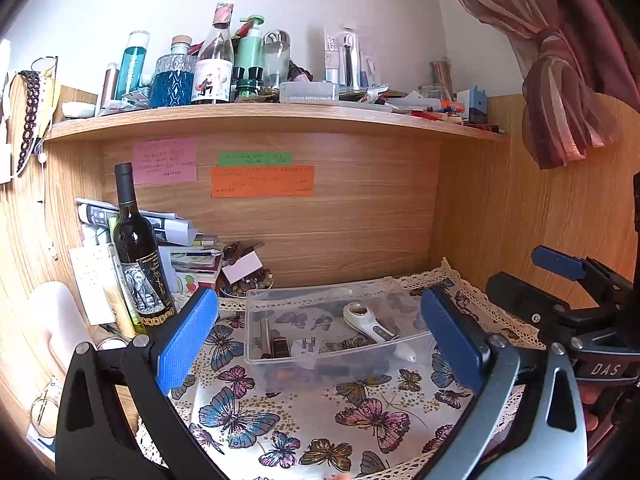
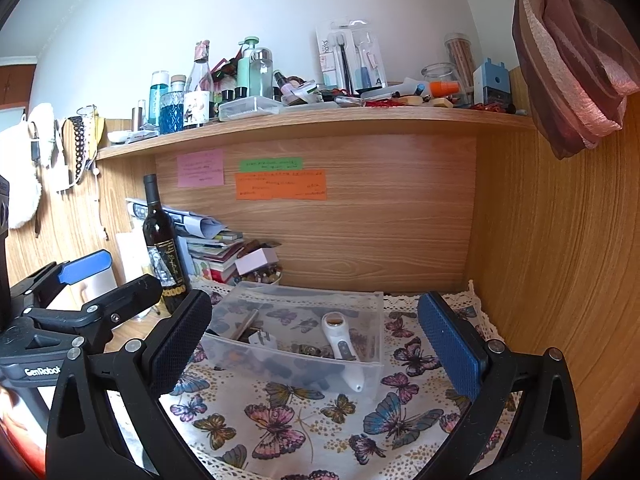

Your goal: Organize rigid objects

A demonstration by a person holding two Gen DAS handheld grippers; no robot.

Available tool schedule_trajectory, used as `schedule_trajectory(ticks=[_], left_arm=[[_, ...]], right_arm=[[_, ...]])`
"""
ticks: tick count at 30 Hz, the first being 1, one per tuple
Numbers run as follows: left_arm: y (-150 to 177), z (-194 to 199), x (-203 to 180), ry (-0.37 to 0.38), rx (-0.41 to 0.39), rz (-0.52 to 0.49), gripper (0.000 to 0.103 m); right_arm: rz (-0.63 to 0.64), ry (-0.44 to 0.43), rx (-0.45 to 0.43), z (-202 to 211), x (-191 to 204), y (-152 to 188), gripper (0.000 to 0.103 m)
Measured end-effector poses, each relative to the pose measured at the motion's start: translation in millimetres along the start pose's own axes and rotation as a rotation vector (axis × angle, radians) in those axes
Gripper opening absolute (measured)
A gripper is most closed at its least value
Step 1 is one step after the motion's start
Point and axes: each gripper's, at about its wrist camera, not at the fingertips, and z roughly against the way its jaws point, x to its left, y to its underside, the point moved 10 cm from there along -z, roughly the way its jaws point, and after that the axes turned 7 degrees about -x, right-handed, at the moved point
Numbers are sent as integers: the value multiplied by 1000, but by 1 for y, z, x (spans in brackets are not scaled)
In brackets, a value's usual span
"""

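Note:
A clear plastic bin (image 1: 256, 312) (image 2: 372, 376) sits on the butterfly-print cloth (image 1: 304, 412) (image 2: 280, 420) in the desk alcove. In it lie a white handheld thermometer-like device (image 1: 368, 326) (image 2: 340, 340), a white plug adapter (image 1: 304, 350) (image 2: 264, 340), a metal tube (image 1: 265, 332) and small dark items. My left gripper (image 1: 320, 340) is open and empty, just in front of the bin. My right gripper (image 2: 316, 344) is open and empty, also facing the bin. Each gripper shows at the edge of the other's view: the right gripper (image 1: 560, 280) and the left gripper (image 2: 100, 280).
A dark wine bottle (image 1: 138, 256) (image 2: 164, 248) stands left of the bin beside stacked books and papers (image 1: 188, 248) (image 2: 216, 248). A bowl of beads (image 1: 248, 284) sits behind the bin. A crowded shelf (image 1: 260, 120) (image 2: 320, 120) runs overhead. Wooden walls close in on both sides.

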Motion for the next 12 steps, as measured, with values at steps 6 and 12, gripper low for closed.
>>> schedule_trajectory(ticks=[6, 12], left_arm=[[1, -1, 1, 6, 3, 7, 103], [1, -2, 3, 4, 3, 0, 103]], right_arm=[[0, 13, -1, 0, -2, 0, 103], [-2, 23, 2, -2, -3, 1, 103]])
